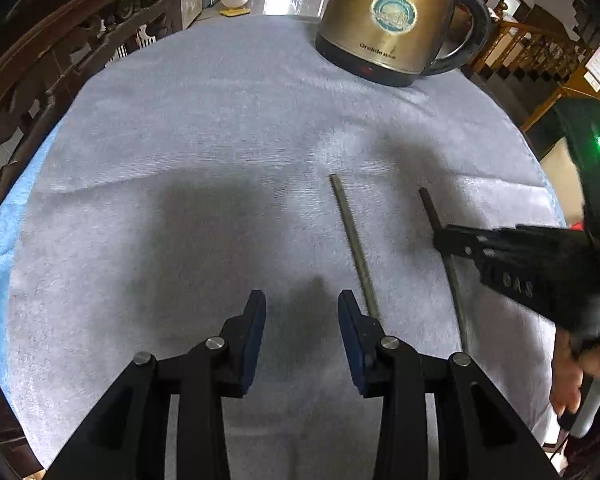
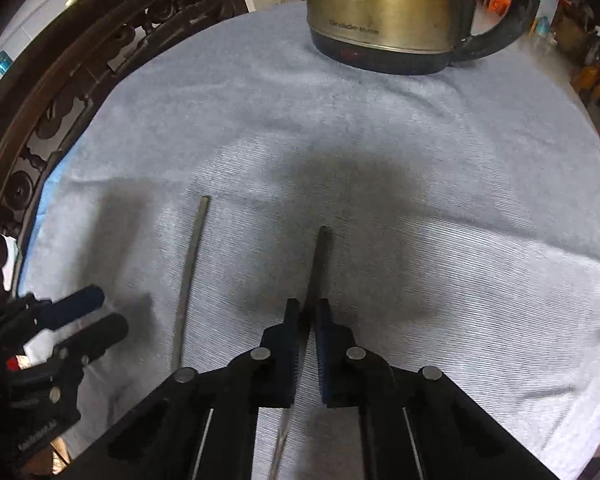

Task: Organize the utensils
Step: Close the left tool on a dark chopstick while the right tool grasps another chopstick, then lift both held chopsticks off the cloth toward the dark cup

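Two thin dark metal chopsticks lie roughly parallel on a grey cloth. My right gripper point(image 2: 308, 308) is shut on the right chopstick point(image 2: 320, 256), which runs forward between its fingers. In the left wrist view this gripper point(image 1: 440, 240) grips that chopstick point(image 1: 430, 206) from the right. The left chopstick point(image 1: 354, 244) lies free on the cloth, also seen in the right wrist view point(image 2: 190, 272). My left gripper point(image 1: 302, 300) is open and empty, just left of the free chopstick's near end. It shows at the lower left of the right wrist view point(image 2: 100, 312).
A brass-coloured electric kettle point(image 1: 388, 20) with a black handle stands at the far side of the grey cloth point(image 1: 180, 160). A carved dark wooden chair back point(image 1: 40, 60) curves along the left edge of the table. A stair railing point(image 1: 540, 48) is at the far right.
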{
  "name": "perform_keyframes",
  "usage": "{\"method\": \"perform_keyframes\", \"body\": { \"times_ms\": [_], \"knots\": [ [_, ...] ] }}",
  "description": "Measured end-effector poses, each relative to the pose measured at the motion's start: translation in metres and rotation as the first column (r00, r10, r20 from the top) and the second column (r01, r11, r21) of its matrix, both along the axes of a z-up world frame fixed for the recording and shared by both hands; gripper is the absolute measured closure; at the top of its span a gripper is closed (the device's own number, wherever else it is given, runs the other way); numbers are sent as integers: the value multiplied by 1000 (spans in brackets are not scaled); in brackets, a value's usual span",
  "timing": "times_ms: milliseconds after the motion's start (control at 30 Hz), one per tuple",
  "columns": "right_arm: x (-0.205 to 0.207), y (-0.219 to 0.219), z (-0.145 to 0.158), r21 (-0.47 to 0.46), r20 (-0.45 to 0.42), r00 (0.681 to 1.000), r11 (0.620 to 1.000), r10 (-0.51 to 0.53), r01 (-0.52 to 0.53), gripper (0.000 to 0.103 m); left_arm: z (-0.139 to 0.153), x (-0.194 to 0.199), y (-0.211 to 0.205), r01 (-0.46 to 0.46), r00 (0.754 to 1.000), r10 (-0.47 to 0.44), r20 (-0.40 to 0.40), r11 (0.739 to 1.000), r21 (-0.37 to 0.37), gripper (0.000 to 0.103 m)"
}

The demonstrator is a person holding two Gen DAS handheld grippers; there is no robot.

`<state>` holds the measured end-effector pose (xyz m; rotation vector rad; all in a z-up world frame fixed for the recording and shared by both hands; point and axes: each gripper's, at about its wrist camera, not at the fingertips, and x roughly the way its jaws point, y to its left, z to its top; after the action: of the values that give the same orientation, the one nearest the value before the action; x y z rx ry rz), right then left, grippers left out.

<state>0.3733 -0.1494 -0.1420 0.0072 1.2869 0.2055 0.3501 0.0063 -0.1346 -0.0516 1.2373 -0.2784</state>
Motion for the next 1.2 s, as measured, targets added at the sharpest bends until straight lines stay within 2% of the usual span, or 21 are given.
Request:
{"method": "perform_keyframes", "body": {
  "times_ms": [167, 233, 400, 500, 600, 633, 767, 900, 1033, 1200],
  "knots": [
    [-7, -28, -1, -9, 1, 999, 999, -49, 49, 96, -10, 19, -21, -21, 999, 21, -48, 1000, 13, 65],
    [-8, -42, -2, -6, -9, 997, 997, -72, 72, 96, -8, 23, -27, -32, 999, 32, -20, 999, 42, 65],
    [-7, -65, -3, 7, -58, 993, 995, -102, 103, 96, -9, 38, -48, 4, 1000, -2, -17, 994, 107, 65],
    [-3, -69, -4, 25, -91, 990, 993, -110, 112, 96, -10, 40, -60, 58, 998, -60, 6, 983, 176, 76],
    [0, -65, -5, 8, -96, 991, 995, -95, 97, 94, -10, 38, -62, 85, 996, -89, 15, 978, 190, 91],
    [4, -65, -2, 7, -94, 991, 995, -96, 97, 94, -12, 40, -65, 87, 996, -92, 18, 977, 196, 93],
    [0, -63, -1, 13, -65, 993, 995, -101, 102, 96, -11, 36, -60, 99, 994, -106, 30, 978, 186, 96],
    [-13, -73, 0, 82, -47, 993, 990, -110, 114, 96, -5, 22, -42, 74, 995, -83, 57, 986, 152, 97],
    [-35, -84, 13, 119, 19, 992, 986, -121, 118, 96, 13, 7, -18, 10, 994, -22, 106, 993, 115, 97],
    [-69, -106, 43, 158, 120, 979, 976, -167, 148, 96, 47, -15, 12, -80, 981, 64, 185, 993, 81, 97]
  ]
}}
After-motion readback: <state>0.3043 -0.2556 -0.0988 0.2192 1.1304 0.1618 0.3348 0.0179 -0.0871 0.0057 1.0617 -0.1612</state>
